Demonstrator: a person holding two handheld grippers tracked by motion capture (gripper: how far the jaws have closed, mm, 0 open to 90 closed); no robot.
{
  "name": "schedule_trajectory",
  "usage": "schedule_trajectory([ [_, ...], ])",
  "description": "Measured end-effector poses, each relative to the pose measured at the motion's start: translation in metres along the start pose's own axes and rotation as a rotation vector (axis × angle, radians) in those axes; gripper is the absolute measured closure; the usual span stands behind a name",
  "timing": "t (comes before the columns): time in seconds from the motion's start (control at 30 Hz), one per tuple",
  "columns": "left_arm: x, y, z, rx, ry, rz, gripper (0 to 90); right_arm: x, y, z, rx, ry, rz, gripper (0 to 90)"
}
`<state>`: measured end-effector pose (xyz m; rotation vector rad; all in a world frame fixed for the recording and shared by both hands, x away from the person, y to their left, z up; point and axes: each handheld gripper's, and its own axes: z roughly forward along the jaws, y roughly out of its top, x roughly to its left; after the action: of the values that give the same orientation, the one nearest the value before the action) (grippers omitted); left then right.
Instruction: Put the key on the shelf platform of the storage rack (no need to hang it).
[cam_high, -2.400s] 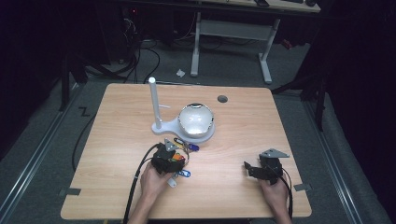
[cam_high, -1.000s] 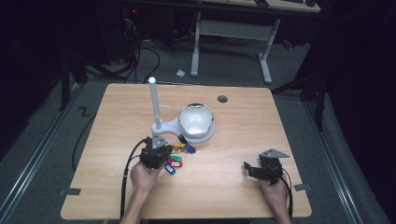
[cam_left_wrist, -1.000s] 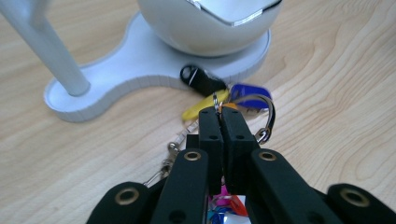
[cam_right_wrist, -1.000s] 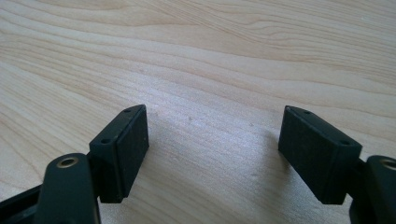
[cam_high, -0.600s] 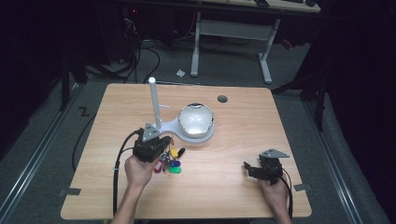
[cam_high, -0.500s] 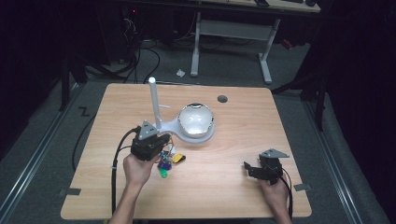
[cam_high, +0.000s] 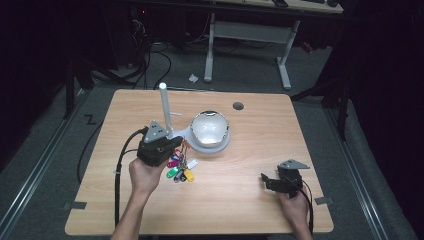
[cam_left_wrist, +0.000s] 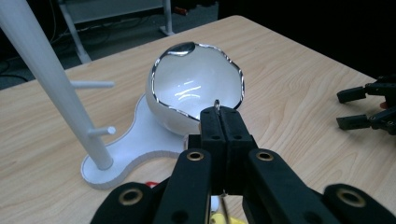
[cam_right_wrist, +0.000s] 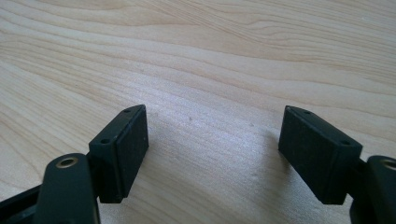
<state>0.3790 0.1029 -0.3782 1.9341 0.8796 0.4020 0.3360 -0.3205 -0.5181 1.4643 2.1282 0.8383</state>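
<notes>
High view: the left gripper (cam_high: 176, 145), clamped on the key bunch (cam_high: 180, 167), has lifted it off the table (cam_high: 300, 125).

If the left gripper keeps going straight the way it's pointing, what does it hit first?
Most likely the white bowl on the stand's base; the left gripper, shut on a key ring, points straight at its rim. Depth is uncertain.

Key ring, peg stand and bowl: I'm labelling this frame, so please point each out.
Key ring (cam_left_wrist: 217, 103), left gripper view: metal loop above the shut jaws.
Peg stand (cam_left_wrist: 44, 79), left gripper view: white post.
Bowl (cam_high: 210, 128), high view: glossy white inside.
</notes>
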Motion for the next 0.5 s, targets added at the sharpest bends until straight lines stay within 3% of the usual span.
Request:
schedule_trajectory([
  [0.5,-0.001,0.033,-0.018,-0.049,-0.022,0.019,90.0,0.0,0.0,0.0,-0.001,0.003,-0.005,23.9],
])
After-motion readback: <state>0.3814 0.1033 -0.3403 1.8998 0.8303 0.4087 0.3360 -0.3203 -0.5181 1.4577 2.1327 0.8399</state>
